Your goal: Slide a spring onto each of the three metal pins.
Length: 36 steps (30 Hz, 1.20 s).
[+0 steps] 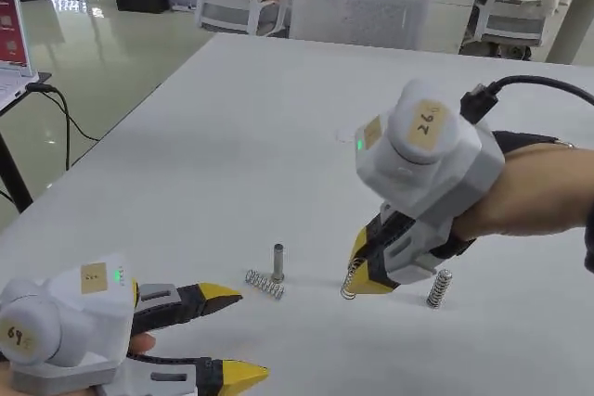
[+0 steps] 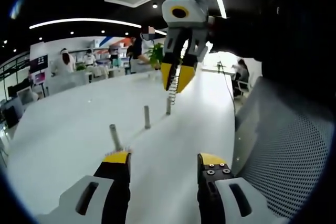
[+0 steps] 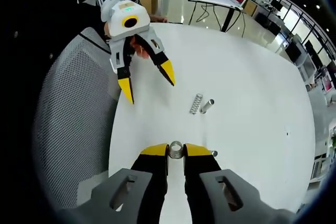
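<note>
White table (image 1: 232, 136) under it all. Left gripper (image 1: 232, 336) hovered near side of the bare pin (image 1: 277, 261), jaws spread wide, empty. Right gripper (image 1: 364, 273), just right of that pin, was pinched on a spring (image 1: 351, 277), axis abt upright, so R hand looked nearer the work. Farther right stood a sprung pin (image 1: 439, 287). Loose spring (image 1: 264, 283) lay flat at the bare pin's foot.

The spring (image 1: 264, 284) is shiny metal wire, the pin (image 1: 277, 262) dull metal, the table (image 1: 278, 118) smooth matt white.

White worktable (image 1: 213, 127) in an open office, grey chair (image 1: 348, 16) behind, glossy pale floor (image 1: 83, 25), ceiling strip lights (image 2: 79, 22)
</note>
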{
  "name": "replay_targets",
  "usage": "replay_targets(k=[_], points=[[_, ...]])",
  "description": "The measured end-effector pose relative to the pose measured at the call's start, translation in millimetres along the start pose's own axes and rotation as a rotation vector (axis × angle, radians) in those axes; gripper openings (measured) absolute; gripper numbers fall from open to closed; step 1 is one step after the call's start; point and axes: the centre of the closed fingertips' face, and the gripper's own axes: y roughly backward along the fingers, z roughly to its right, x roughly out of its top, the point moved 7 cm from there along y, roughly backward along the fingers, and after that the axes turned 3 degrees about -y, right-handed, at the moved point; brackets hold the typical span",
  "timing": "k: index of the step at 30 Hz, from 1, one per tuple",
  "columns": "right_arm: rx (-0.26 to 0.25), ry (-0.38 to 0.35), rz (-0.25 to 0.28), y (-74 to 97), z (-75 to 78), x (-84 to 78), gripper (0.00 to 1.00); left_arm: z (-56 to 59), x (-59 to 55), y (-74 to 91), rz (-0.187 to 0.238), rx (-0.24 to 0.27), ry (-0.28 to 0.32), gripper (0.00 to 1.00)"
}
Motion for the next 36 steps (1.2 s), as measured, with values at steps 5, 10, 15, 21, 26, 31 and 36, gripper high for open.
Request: replay_targets(k=[5, 10, 15, 21, 26, 31, 36], points=[[-0.032, -0.022, -0.009, 7.0, 15.1, -5.9, 0.08, -0.2, -3.5, 2.1, -0.007, 0.007, 0.002, 0.46], [-0.063, -0.030, -0.025, 9.5, 27.4, -10.7, 0.08, 1.1, -3.4, 2.1, -0.006, 0.012, 0.005, 0.47], [-0.079, -0.042, -0.035, 5.2, 38.5, -13.0, 0.08, 2.0, -3.8, 1.6, -0.008, 0.012, 0.005, 0.48], [-0.094, -0.056, -0.050, -4.6, 51.3, -16.0, 0.08, 3.2, -4.1, 3.5, -0.007, 0.015, 0.005, 0.47], [-0.085, -0.064, -0.062, -13.5, 55.7, -18.0, 0.08, 2.1, -6.2, 7.0, -0.010, 0.025, 0.007, 0.48], [-0.080, -0.068, -0.072, -19.7, 57.5, -20.2, 0.08, 1.8, -7.6, 8.5, -0.011, 0.028, 0.012, 0.47], [-0.071, -0.073, -0.079, -23.1, 54.6, -19.4, 0.08, 1.8, -8.5, 8.4, -0.013, 0.026, 0.012, 0.47]])
